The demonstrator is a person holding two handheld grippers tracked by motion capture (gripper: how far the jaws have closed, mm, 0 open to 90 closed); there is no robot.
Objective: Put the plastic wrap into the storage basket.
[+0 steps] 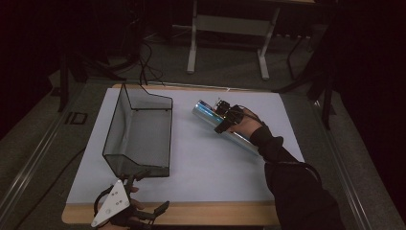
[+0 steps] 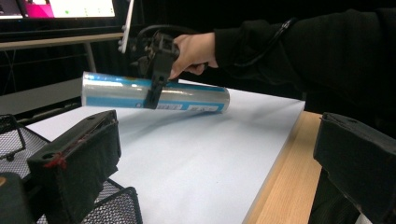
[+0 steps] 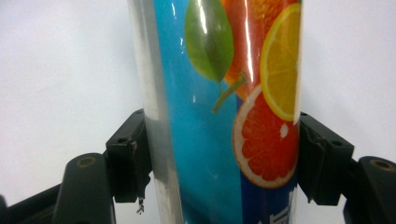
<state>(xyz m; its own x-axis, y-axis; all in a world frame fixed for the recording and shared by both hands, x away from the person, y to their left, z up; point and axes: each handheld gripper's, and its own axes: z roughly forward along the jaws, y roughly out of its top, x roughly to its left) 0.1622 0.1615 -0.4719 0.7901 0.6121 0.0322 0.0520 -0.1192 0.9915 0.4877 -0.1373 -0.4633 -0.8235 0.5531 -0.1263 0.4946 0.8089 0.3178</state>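
A long shiny tube [image 1: 239, 136], blue with orange slices printed on it [image 3: 224, 93], lies slantwise over the right half of the white sheet [image 1: 206, 163]. My right gripper [image 1: 222, 115] is shut on the tube near its far end, one jaw on each side of it [image 3: 219, 154]. In the left gripper view the tube [image 2: 116, 91] looks slightly raised at the end away from the hand, with the right gripper [image 2: 156, 70] clamped on it. My left gripper [image 1: 148, 191] stands open at the table's near left edge with nothing between its jaws [image 2: 215, 140].
A black wire-mesh basket [image 1: 115, 120] stands on the left half of the sheet, its near end just ahead of the left gripper; its mesh [image 2: 112, 205] shows low in the left gripper view. The wooden table edge [image 1: 215, 213] runs along the front. A white table frame [image 1: 191, 43] stands beyond.
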